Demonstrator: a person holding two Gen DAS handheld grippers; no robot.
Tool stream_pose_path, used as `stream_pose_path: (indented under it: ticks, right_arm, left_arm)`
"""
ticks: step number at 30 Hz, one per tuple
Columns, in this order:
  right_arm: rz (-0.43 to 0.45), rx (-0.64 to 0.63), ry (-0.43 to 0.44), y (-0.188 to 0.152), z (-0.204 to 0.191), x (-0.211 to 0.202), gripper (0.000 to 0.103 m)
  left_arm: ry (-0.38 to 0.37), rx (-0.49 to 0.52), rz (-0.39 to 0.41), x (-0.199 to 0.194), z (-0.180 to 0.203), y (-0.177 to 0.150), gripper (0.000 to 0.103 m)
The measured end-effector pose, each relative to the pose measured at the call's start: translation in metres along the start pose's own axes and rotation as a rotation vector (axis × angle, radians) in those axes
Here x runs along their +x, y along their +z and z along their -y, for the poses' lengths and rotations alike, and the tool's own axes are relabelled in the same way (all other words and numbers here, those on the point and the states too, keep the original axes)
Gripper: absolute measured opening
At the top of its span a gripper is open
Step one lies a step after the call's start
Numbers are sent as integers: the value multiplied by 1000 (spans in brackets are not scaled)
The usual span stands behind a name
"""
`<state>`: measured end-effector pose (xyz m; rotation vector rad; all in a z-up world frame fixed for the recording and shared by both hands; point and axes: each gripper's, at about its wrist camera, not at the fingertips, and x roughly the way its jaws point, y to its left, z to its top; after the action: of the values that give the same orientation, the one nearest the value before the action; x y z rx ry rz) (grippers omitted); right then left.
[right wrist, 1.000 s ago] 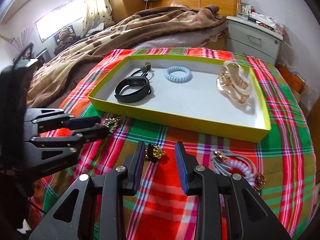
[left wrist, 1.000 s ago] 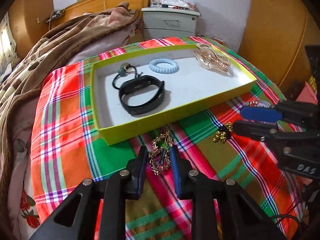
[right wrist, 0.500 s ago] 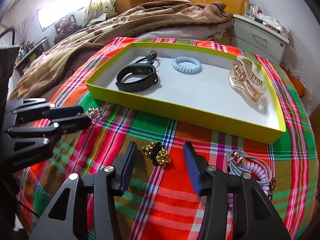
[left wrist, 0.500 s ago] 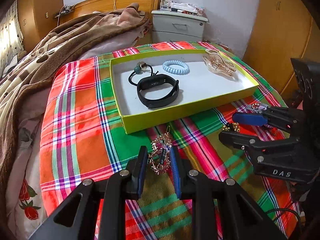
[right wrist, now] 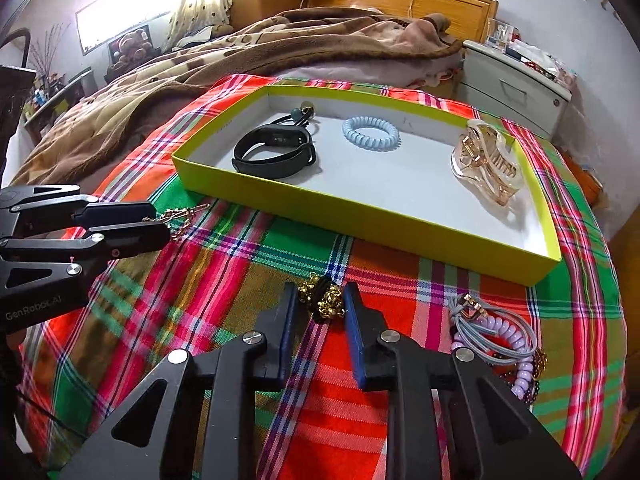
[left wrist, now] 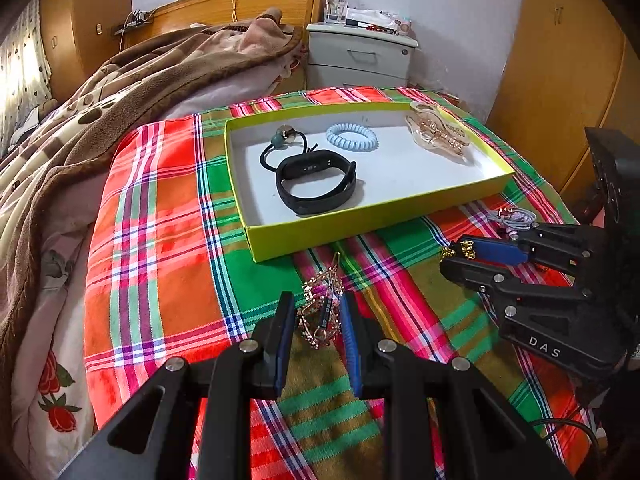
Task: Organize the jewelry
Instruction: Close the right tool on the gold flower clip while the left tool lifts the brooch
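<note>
My left gripper [left wrist: 318, 308] is shut on an ornate gold hair clip [left wrist: 320, 314], held just over the plaid cloth in front of the yellow-green tray [left wrist: 360, 228]. My right gripper [right wrist: 320, 300] is closing its jaws on a black hair tie with gold beads [right wrist: 323, 298], and the pads touch it on both sides. Inside the tray [right wrist: 360, 228] lie a black wristband [right wrist: 276, 152], a blue spiral hair tie [right wrist: 370, 134], a clear gold claw clip [right wrist: 486, 166] and a black tie with a bead [right wrist: 302, 114]. Each gripper shows in the other's view: right [left wrist: 456, 256], left [right wrist: 158, 226].
A heap of hair ties with a purple coil [right wrist: 500, 332] lies on the cloth to the right of my right gripper. A brown blanket [right wrist: 240, 60] covers the bed behind the tray. A grey nightstand [left wrist: 360, 60] stands at the back.
The right jaws spread wide around the beaded hair tie, then closed in on it. The left gripper kept its hold on the gold clip, and the tray now looks farther off.
</note>
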<state>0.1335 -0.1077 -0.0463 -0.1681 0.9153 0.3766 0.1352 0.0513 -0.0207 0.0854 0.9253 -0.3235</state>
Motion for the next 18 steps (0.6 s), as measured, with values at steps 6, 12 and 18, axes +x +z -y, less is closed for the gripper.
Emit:
stream_pose_path:
  ticks: [6,12,18]
  right_arm:
    - [13,34,12,-1,4,-5,18]
    - [42,64,31,0,10,-15,18]
    - [85,109,45,5,19,-30,18]
  left_arm:
    - [9,2,12,-7,1,2,24]
    - [12,6,24,-13,3,6,24]
    - [12,9,46,-19,4,17,24]
